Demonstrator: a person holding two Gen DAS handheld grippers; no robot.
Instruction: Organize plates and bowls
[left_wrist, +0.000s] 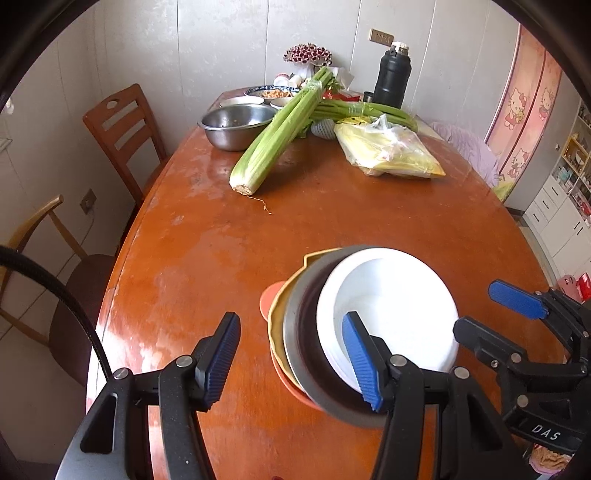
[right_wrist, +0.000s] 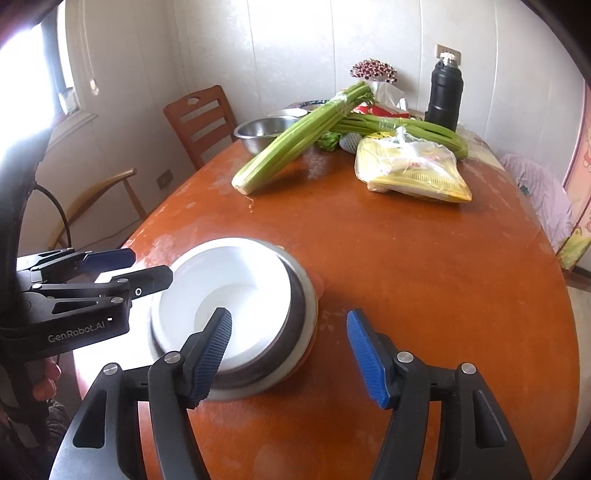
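table (left_wrist: 332, 221): glossy worn wood | basin (left_wrist: 236, 125): shiny metal | plate (left_wrist: 399, 295): smooth white

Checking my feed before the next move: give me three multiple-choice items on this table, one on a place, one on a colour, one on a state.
1. Where does the celery lean at its leafy end?
A. on the rim of the steel bowl
B. on the black flask
C. on the wooden chair

2. What colour is the top dish of the stack?
A. orange
B. white
C. blue

3. How do the left gripper and right gripper stand?
A. both shut on the stack
B. left shut on the white dish, right open
C. both open, holding nothing

Answers:
1. A, since the stalks cross the bowl's right rim.
2. B, since the white dish sits uppermost, above dark, steel, yellow and orange layers.
3. C, since a gap shows between each pair of pads and nothing is clamped.
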